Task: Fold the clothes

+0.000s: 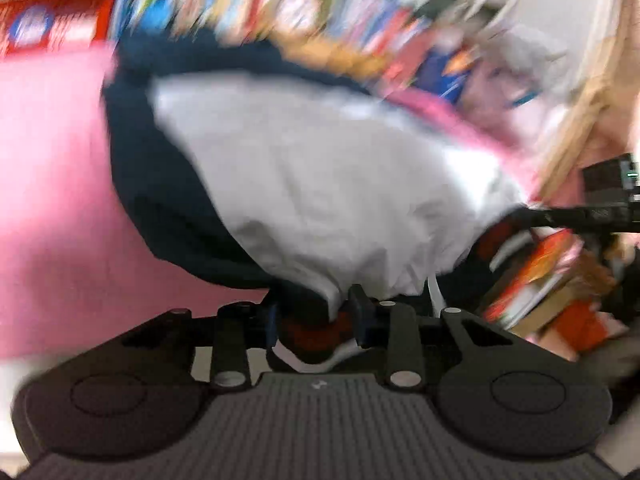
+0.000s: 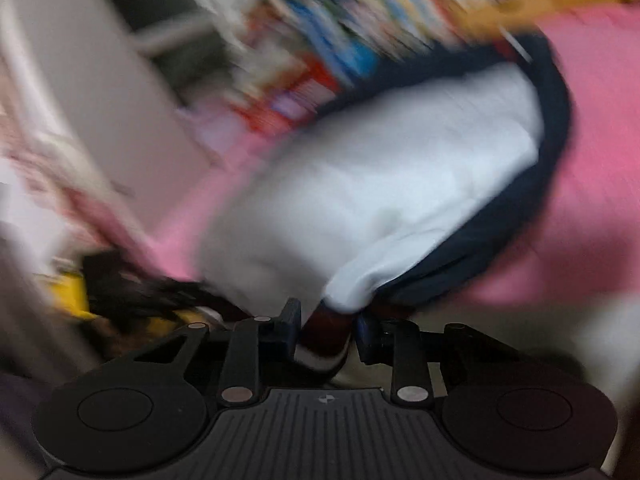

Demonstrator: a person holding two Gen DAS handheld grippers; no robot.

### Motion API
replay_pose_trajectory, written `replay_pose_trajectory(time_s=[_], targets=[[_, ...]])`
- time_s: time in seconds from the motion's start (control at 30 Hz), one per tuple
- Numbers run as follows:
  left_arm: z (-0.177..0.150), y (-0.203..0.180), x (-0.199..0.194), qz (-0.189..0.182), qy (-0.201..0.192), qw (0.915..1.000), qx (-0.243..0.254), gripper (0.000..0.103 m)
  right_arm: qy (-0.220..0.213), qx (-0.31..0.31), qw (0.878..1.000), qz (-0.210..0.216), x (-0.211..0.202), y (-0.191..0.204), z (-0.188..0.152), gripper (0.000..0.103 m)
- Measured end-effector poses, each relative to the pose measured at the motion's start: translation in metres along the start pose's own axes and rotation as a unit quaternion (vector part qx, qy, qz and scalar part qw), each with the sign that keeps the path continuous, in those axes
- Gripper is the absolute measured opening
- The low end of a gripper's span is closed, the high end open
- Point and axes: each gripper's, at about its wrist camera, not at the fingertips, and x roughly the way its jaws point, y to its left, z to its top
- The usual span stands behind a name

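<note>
With both your left gripper (image 1: 316, 316) and right gripper (image 2: 326, 330) fingers pinching bunched edges of the white-and-navy garment (image 1: 320, 184) over the pink bed (image 1: 52, 200), a jerky lift could pull the thin hold free.
</note>
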Motion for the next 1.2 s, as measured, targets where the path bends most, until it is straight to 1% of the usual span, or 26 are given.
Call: replay_pose_trajectory(time_s=[0.07,0.1,0.13,0.17,0.2,0.27,0.33,0.37,0.43,0.47,0.5,0.57,0.6,0.63,0.7,0.77,0.8,0.83,0.9,0.93,0.97,1.03,1.07,1.1,1.13,1.2], targets=[[0.032,0.005,-0.023,-0.027,-0.068,0.9973,0.0,0.035,-0.053,-0.036,0.997,0.031,-0.013,0.021,0.03,0.031],[0.046,0.009,-0.027,-0.033,-0.099,0.9946,-0.005,0.041,-0.077,-0.046,0.995,0.035,-0.01,0.022,0.05,0.031],[0.066,0.018,-0.028,-0.023,-0.13,0.9913,-0.009,0.045,-0.101,-0.054,0.993,0.038,-0.005,0.021,0.07,0.031],[0.085,0.024,-0.02,0.006,-0.15,0.9886,-0.011,0.053,-0.115,-0.052,0.992,0.024,0.006,0.014,0.091,0.032],[0.099,0.034,-0.009,0.039,-0.15,0.9875,-0.029,0.056,-0.126,-0.047,0.991,0.006,0.019,0.005,0.112,0.032],[0.127,0.056,0.014,0.106,-0.145,0.9814,-0.069,0.054,-0.135,-0.007,0.988,-0.077,0.057,-0.022,0.153,0.033],[0.154,0.078,0.037,0.173,-0.138,0.9692,-0.108,0.054,-0.117,0.066,0.978,-0.161,0.088,-0.05,0.183,0.037],[0.159,0.083,0.044,0.178,-0.137,0.9675,-0.116,0.054,-0.112,0.089,0.974,-0.177,0.097,-0.058,0.192,0.041],[0.156,0.086,0.045,0.181,-0.137,0.9667,-0.117,0.057,-0.133,0.089,0.973,-0.167,0.093,-0.062,0.192,0.058],[0.154,0.086,0.046,0.184,-0.136,0.968,-0.104,0.064,-0.149,0.077,0.971,-0.169,0.087,-0.059,0.19,0.078],[0.152,0.082,0.048,0.194,-0.13,0.9691,-0.079,0.069,-0.165,0.063,0.969,-0.175,0.082,-0.055,0.187,0.089],[0.15,0.076,0.055,0.214,-0.115,0.9698,-0.021,0.073,-0.178,0.015,0.96,-0.215,0.074,-0.051,0.186,0.09],[0.15,0.073,0.06,0.223,-0.105,0.9692,0.011,0.075,-0.171,-0.025,0.954,-0.244,0.07,-0.048,0.184,0.09],[0.15,0.07,0.065,0.231,-0.095,0.9674,0.043,0.075,-0.159,-0.061,0.947,-0.272,0.069,-0.045,0.184,0.09],[0.15,0.063,0.078,0.218,-0.08,0.9681,0.095,0.079,-0.119,-0.138,0.926,-0.33,0.078,-0.039,0.179,0.09],[0.151,0.056,0.09,0.197,-0.066,0.9674,0.144,0.083,-0.072,-0.206,0.905,-0.365,0.09,-0.03,0.166,0.09],[0.151,0.053,0.096,0.184,-0.06,0.9667,0.168,0.086,-0.049,-0.238,0.897,-0.37,0.1,-0.026,0.16,0.09],[0.151,0.049,0.101,0.175,-0.055,0.9637,0.193,0.087,-0.032,-0.264,0.891,-0.368,0.111,-0.022,0.156,0.09],[0.15,0.045,0.116,0.177,-0.044,0.954,0.238,0.087,-0.004,-0.309,0.881,-0.358,0.131,-0.017,0.148,0.09],[0.149,0.043,0.123,0.179,-0.039,0.9484,0.259,0.088,0.002,-0.324,0.878,-0.353,0.139,-0.017,0.145,0.091],[0.149,0.042,0.129,0.181,-0.036,0.9452,0.269,0.088,0.007,-0.339,0.873,-0.35,0.148,-0.016,0.142,0.092],[0.156,0.041,0.147,0.197,-0.035,0.9393,0.278,0.088,0.008,-0.362,0.859,-0.363,0.168,-0.017,0.146,0.098],[0.161,0.042,0.156,0.217,-0.043,0.9348,0.278,0.088,0.002,-0.364,0.851,-0.378,0.178,-0.02,0.153,0.101],[0.168,0.044,0.162,0.243,-0.052,0.9304,0.27,0.088,-0.015,-0.34,0.846,-0.411,0.184,-0.03,0.168,0.102],[0.177,0.047,0.167,0.275,-0.064,0.9268,0.248,0.088,-0.034,-0.308,0.839,-0.448,0.188,-0.041,0.185,0.101],[0.198,0.064,0.17,0.311,-0.071,0.9341,0.161,0.088,-0.071,-0.177,0.865,-0.463,0.173,-0.068,0.212,0.102]])
